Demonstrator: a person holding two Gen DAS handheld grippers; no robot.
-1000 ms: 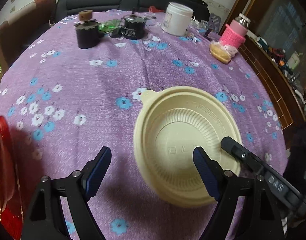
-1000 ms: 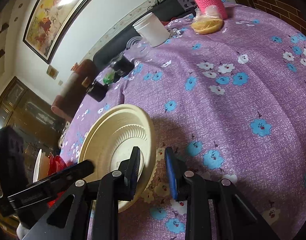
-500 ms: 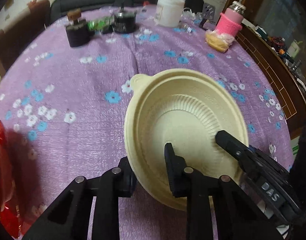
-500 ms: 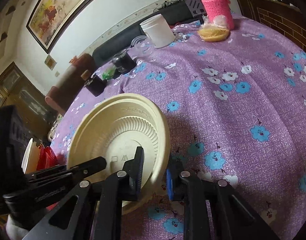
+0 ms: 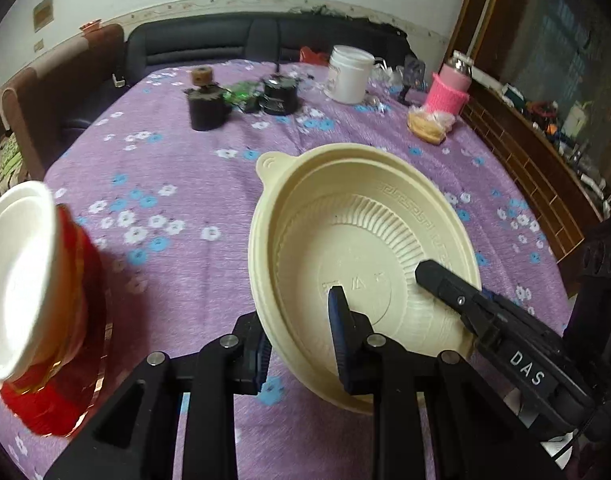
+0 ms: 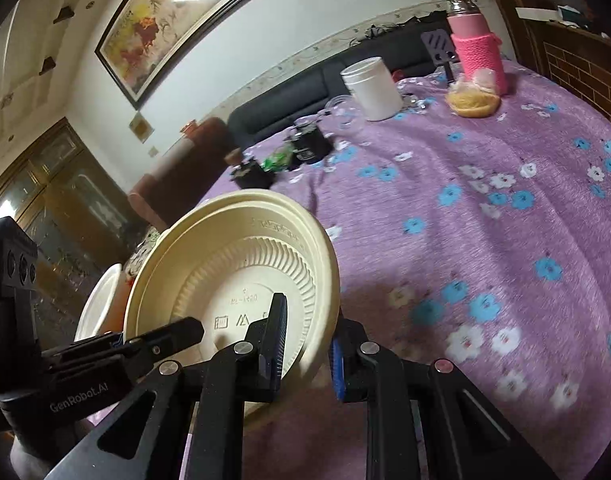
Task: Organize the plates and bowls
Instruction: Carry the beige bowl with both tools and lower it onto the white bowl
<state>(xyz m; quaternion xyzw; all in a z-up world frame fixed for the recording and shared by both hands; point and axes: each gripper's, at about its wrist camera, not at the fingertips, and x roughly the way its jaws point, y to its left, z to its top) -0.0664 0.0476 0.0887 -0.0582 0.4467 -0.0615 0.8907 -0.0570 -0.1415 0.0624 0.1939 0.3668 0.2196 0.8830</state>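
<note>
A cream plastic bowl (image 5: 365,248) with a ribbed inside and a small tab on its rim hangs tilted above the purple flowered tablecloth (image 5: 177,168). My left gripper (image 5: 299,344) is shut on its near rim, one pad inside the bowl and one under it. My right gripper (image 6: 305,348) is shut on the opposite rim of the same bowl (image 6: 233,264). In the left wrist view, one of the right gripper's fingers (image 5: 445,284) lies across the inside from the right. A red bowl with a white inside (image 5: 25,280) stands at the left on a clear plate.
At the far side of the table stand a white jar (image 5: 349,76), a pink-sleeved bottle (image 5: 449,88), two black pots (image 5: 205,108) and a bagged bun (image 5: 427,128). A dark sofa (image 5: 245,44) runs behind. A wooden cabinet (image 5: 545,168) borders the right.
My left gripper went from wide open to shut on the bowl's near rim. Both grippers then rose with the bowl, lifting it off the cloth. The red bowl came into view at left.
</note>
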